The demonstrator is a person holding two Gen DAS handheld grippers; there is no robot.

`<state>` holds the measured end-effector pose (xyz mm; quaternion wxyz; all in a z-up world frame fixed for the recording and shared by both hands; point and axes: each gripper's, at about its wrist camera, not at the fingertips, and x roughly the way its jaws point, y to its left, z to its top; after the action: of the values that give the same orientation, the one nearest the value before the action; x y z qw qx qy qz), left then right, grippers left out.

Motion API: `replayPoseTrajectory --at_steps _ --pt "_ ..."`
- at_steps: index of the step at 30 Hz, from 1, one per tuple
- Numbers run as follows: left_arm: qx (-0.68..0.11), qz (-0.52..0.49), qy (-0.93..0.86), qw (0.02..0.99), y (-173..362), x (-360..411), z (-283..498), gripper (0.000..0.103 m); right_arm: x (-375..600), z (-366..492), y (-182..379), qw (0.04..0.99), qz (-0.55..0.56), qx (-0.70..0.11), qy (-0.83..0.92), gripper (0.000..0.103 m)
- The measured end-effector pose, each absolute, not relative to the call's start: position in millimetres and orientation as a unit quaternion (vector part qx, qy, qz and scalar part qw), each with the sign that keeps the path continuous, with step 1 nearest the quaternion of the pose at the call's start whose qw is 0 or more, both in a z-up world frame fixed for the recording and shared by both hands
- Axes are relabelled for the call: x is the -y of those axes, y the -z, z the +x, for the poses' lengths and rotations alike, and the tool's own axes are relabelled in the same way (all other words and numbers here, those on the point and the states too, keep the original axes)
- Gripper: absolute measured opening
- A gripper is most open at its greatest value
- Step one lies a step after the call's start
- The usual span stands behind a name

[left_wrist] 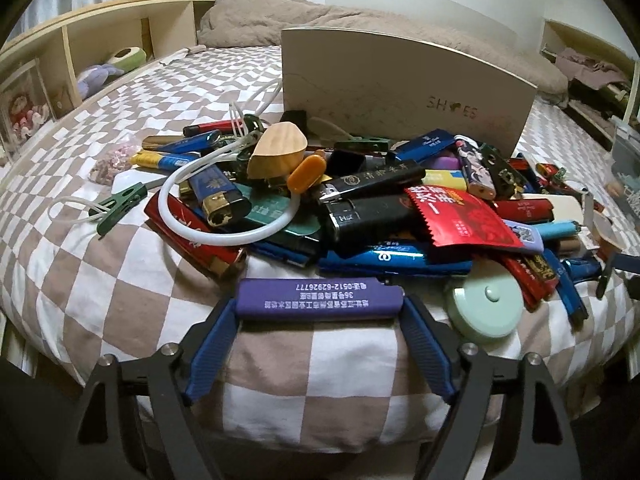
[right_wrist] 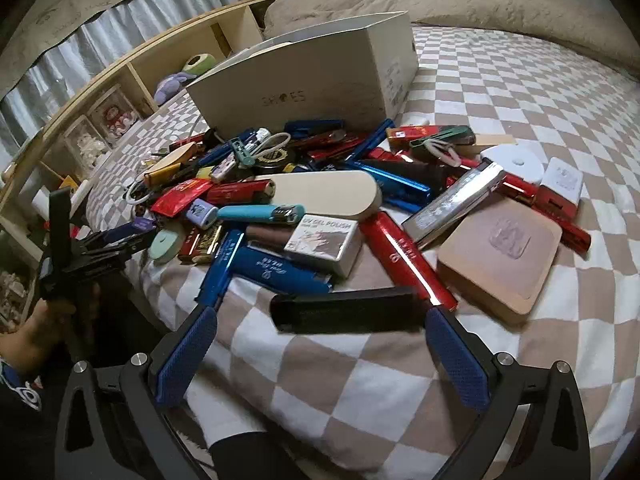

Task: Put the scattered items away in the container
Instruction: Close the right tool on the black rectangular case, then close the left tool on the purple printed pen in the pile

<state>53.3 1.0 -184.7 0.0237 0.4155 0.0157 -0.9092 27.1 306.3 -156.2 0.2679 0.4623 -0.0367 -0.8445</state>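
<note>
A heap of lighters, clips and small boxes lies on the checked bed in front of a cream shoe box [left_wrist: 400, 84], which also shows in the right wrist view [right_wrist: 304, 88]. My left gripper [left_wrist: 319, 304] is shut on a purple lighter [left_wrist: 319, 295] held crosswise between its blue fingertips, just above the sheet at the heap's near edge. My right gripper [right_wrist: 320, 316] is shut on a black lighter [right_wrist: 344, 312], also crosswise, near the bed's front. The left gripper also shows in the right wrist view [right_wrist: 120, 240] at the left, with the purple lighter [right_wrist: 136, 227].
A mint round case [left_wrist: 486, 306] lies right of the purple lighter. A pink square compact [right_wrist: 500, 260] and a red tube [right_wrist: 408, 260] lie near the black lighter. A wooden shelf [left_wrist: 100, 48] runs along the bed's left. A rumpled blanket [left_wrist: 320, 12] lies behind the box.
</note>
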Motion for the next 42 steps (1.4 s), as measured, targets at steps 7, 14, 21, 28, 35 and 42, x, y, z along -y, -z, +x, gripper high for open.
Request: replayPoseTrajectory --at_steps 7,14,21,28,35,42 --pt "-0.011 0.414 0.908 0.054 187.1 -0.3 53.5 0.102 -291.3 35.3 155.1 0.302 0.466 0.028 0.831 0.103" --pt "-0.021 0.413 0.908 0.066 188.3 -1.2 51.8 0.103 -278.5 31.5 165.4 0.236 0.487 0.005 0.841 0.103" --pt "-0.015 0.417 0.906 0.074 190.8 -4.6 48.5 0.103 -263.5 34.5 171.7 0.168 0.483 -0.03 0.859 0.1" --pt "-0.02 0.417 0.906 0.075 190.4 -3.2 47.7 0.103 -267.8 33.4 171.1 0.15 0.474 -0.036 0.867 0.084" --pt "-0.032 0.423 0.902 0.078 189.2 -1.0 41.0 0.103 -264.2 37.1 170.7 0.14 0.472 -0.033 0.87 0.084" --pt "-0.028 0.418 0.905 0.067 187.7 -3.0 45.4 0.096 -272.5 41.6 164.8 0.13 0.463 0.028 0.876 0.084"
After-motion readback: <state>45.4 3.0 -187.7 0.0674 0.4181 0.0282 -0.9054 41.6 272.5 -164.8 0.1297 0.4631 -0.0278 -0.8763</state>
